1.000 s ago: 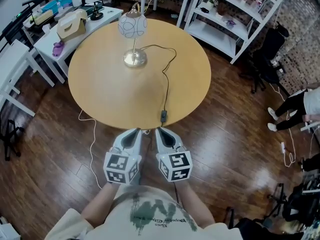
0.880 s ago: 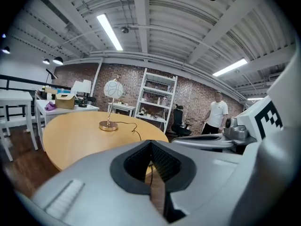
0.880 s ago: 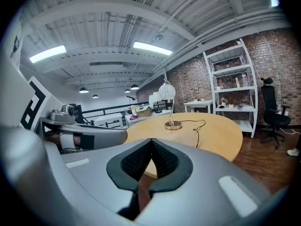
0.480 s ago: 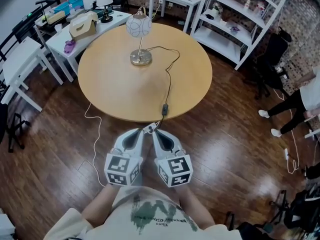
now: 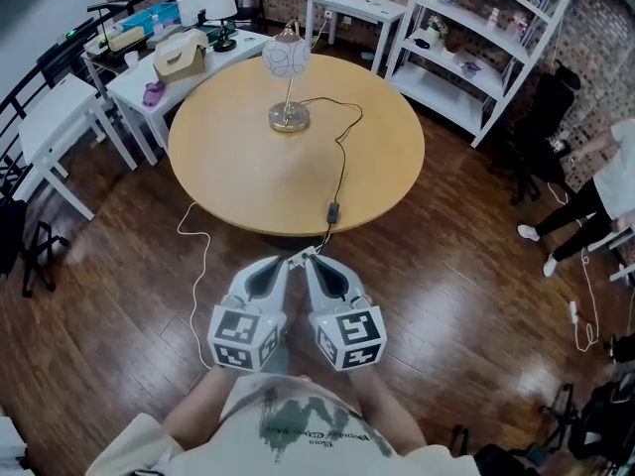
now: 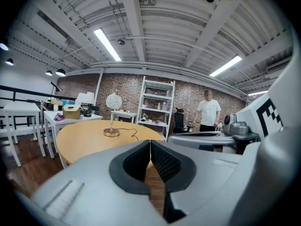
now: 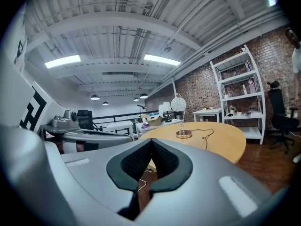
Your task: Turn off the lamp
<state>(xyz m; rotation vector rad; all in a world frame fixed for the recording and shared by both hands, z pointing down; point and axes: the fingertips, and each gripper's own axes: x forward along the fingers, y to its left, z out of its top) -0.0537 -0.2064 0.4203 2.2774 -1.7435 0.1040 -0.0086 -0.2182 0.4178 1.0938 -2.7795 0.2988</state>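
The lamp has a round white globe shade on a thin stem and a brass base. It stands at the far side of the round wooden table. Its black cord runs forward to an inline switch near the table's front edge. My left gripper and right gripper sit side by side over the floor, short of the table, both shut on nothing. The lamp shows far off in the left gripper view past the shut left gripper. In the right gripper view the lamp stands beyond the shut right gripper.
A white shelf unit stands behind the table on the right. White side tables with boxes and a small lamp are on the left. A white cable lies on the wood floor. A person stands at the right edge.
The table and lamp now lie farther from me and from both grippers, which were near the table's front edge. The grippers stay shut, side by side.
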